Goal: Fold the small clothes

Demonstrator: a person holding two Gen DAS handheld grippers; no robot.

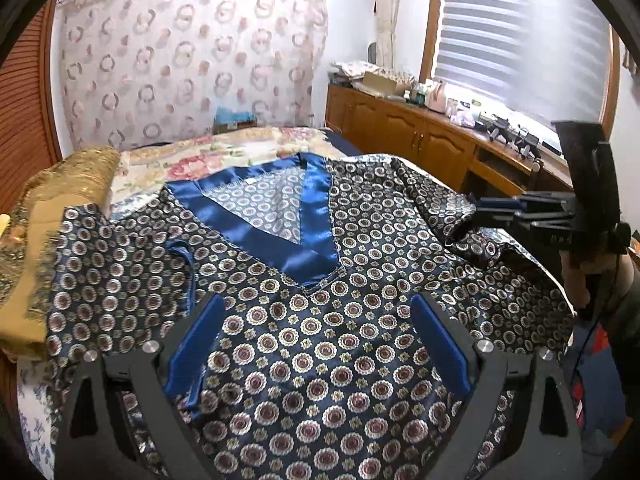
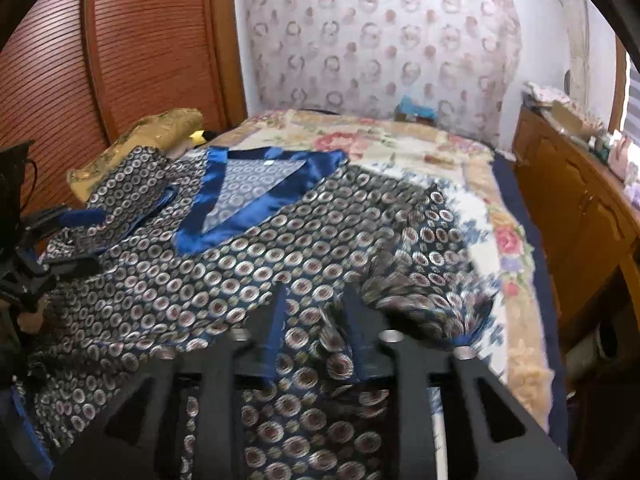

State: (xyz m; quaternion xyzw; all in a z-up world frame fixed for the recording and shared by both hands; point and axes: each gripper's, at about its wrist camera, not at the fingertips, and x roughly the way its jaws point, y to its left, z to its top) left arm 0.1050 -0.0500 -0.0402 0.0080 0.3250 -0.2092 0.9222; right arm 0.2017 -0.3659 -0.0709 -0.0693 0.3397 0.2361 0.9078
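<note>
A: Where's the shirt (image 1: 320, 280)?
B: Spread on the bed (image 2: 460, 152), right under my left gripper (image 1: 316, 344), jaws wide and empty. My right gripper (image 2: 316, 332) stands narrow, fabric bunched between its fingers; grip unclear.

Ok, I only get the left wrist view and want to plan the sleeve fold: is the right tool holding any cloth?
Observer: Patterned shirt fabric runs between the right tool's fingers; I cannot tell whether they pinch it.
Operator: Where is that sleeve's cuff?
Observer: The blue-trimmed cuff is just right of the tool, blurred, over the floral bedspread.
Operator: Any room beyond it?
Observer: A strip of bedspread, then the bed's navy edge.
</note>
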